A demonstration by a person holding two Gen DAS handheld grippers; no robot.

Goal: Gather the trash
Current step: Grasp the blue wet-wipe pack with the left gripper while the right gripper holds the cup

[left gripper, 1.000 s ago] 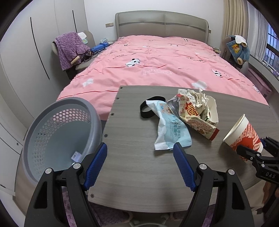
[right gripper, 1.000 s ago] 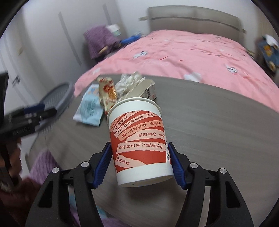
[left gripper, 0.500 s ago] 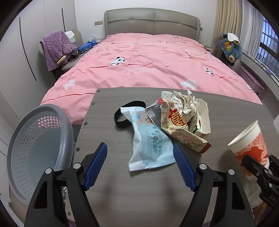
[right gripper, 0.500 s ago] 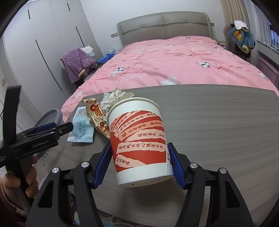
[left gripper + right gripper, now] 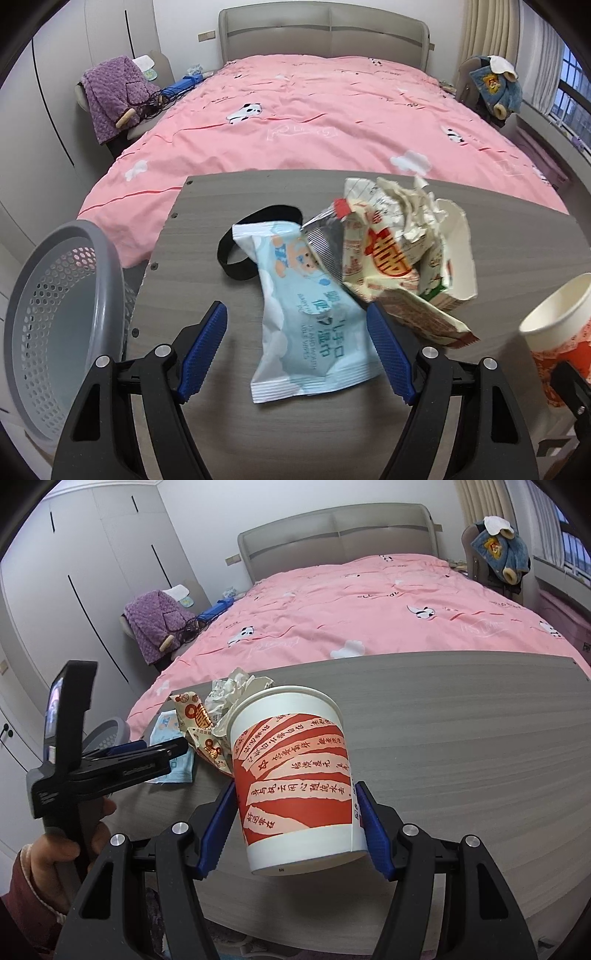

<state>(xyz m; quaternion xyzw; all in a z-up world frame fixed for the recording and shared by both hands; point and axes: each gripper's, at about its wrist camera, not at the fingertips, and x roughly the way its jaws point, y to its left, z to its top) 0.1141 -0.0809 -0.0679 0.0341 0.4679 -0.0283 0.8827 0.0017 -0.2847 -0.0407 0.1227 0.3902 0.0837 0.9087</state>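
Note:
A light blue wet-wipes pack [image 5: 295, 266] lies flat on the grey table [image 5: 207, 206]. My left gripper [image 5: 295, 317] hangs open just over its near end, one blue finger on each side, pads apart from it. Beside the pack on the right sits a heap of crumpled wrappers and a torn carton [image 5: 395, 251]. A black band [image 5: 236, 254] lies behind the pack. My right gripper [image 5: 294, 794] is shut on a red-and-white paper cup [image 5: 291, 738], held tilted above the table's near edge. The cup [image 5: 557, 332] also shows at the left wrist view's right edge.
A grey perforated basket [image 5: 62, 325] stands off the table's left end, below its top. A pink bed [image 5: 332, 110] lies behind the table. In the right wrist view a hand [image 5: 66, 849] holds the left gripper [image 5: 162, 747] over the wipes pack [image 5: 177, 768].
My left gripper has moved right, forward and down, from near the basket to over the wipes pack. The right gripper has stayed in place and rolled a little, with the cup in it.

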